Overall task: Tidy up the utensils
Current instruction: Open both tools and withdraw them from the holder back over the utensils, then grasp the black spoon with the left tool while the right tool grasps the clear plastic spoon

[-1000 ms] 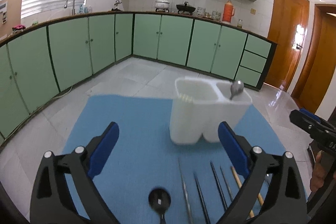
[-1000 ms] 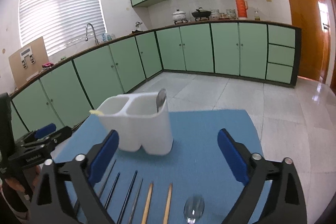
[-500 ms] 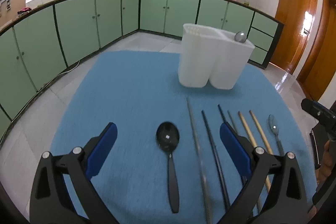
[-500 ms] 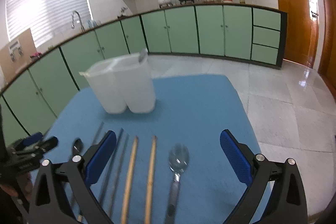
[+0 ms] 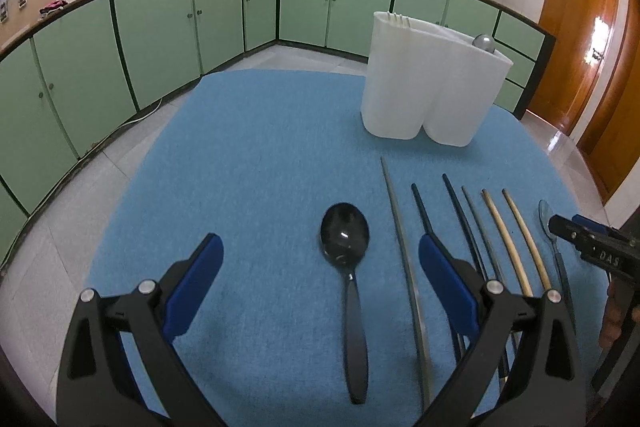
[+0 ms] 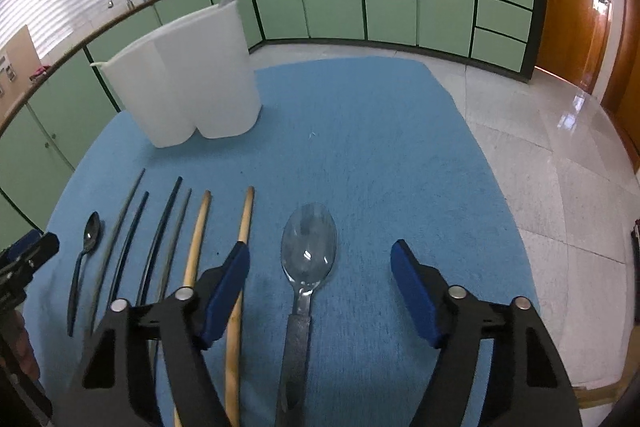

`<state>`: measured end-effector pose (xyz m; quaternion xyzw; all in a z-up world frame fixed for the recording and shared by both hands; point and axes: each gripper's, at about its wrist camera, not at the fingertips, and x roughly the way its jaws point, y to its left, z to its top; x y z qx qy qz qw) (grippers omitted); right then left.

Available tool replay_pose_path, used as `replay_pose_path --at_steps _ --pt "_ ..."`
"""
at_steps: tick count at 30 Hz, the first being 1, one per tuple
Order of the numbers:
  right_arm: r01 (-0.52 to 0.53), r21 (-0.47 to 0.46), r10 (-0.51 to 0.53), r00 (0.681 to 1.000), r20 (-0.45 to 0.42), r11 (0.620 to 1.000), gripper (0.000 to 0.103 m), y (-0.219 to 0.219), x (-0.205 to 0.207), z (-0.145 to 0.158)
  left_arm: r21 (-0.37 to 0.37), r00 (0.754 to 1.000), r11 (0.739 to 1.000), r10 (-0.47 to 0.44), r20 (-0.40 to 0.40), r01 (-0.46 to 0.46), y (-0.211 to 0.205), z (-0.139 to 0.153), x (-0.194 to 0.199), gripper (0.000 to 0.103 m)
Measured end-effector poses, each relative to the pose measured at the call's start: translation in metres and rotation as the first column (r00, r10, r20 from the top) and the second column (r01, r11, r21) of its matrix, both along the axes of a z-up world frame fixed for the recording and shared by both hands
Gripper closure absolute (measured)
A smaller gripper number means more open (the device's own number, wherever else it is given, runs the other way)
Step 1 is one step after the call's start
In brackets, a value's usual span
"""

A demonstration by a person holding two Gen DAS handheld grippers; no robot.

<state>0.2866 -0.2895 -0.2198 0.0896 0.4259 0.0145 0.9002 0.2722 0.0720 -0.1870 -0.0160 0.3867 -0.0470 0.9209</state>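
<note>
Blue mat (image 5: 248, 155) laid with utensil row: black spoon (image 5: 345, 239), dark chopsticks (image 5: 452, 211), wooden chopsticks (image 6: 240, 227), clear-bowled spoon (image 6: 308, 251). White two-compartment holder (image 5: 424, 95) set upright at far side, one spoon already inside. Left gripper (image 5: 320, 267) held spread, empty, straddling black spoon. Right gripper (image 6: 320, 279) likewise spread over clear-bowled spoon. Risks judged: neighbouring chopstick caught by inner finger during closing; slim handle slipped on lift; light holder tipped on insertion.

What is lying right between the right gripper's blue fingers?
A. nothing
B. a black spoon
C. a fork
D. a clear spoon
D: the clear spoon lies on the blue mat between the open right gripper fingers; the black spoon sits under the left gripper.
</note>
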Motion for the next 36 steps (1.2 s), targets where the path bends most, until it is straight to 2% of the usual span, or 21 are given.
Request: replay_pose_path --at_steps 6,8,13,19,26,36 --pt "-0.019 -0.016 0.019 1.0 -0.025 1.0 0.039 0.005 0.014 0.001 0.002 1.0 1.0 -0.002 -0.002 0.002 -0.003 -0.001 0.001 0.008" --pt "-0.025 -0.02 0.024 0.999 -0.041 0.999 0.046 0.006 0.019 -0.001 0.001 1.0 1.0 -0.001 -0.004 0.001 -0.004 -0.002 0.003 0.008" --pt "-0.024 -0.017 0.023 0.998 -0.057 1.0 0.046 0.008 0.026 -0.003 0.0 1.0 1.0 0.001 -0.002 -0.001 -0.005 -0.003 0.004 0.008" --pt "-0.027 -0.016 0.025 0.997 -0.078 1.0 0.052 0.013 0.036 -0.006 -0.001 1.0 1.0 0.005 -0.004 -0.005 -0.005 -0.005 0.007 0.008" --pt "-0.014 -0.017 0.013 0.997 -0.076 1.0 0.073 0.011 0.034 -0.005 0.0 1.0 1.0 0.009 -0.006 -0.009 -0.004 -0.007 0.012 0.008" --pt "0.001 0.002 -0.001 0.998 -0.067 1.0 0.073 0.004 0.028 -0.005 0.005 0.999 1.0 0.027 -0.033 -0.027 -0.006 -0.016 0.033 0.008"
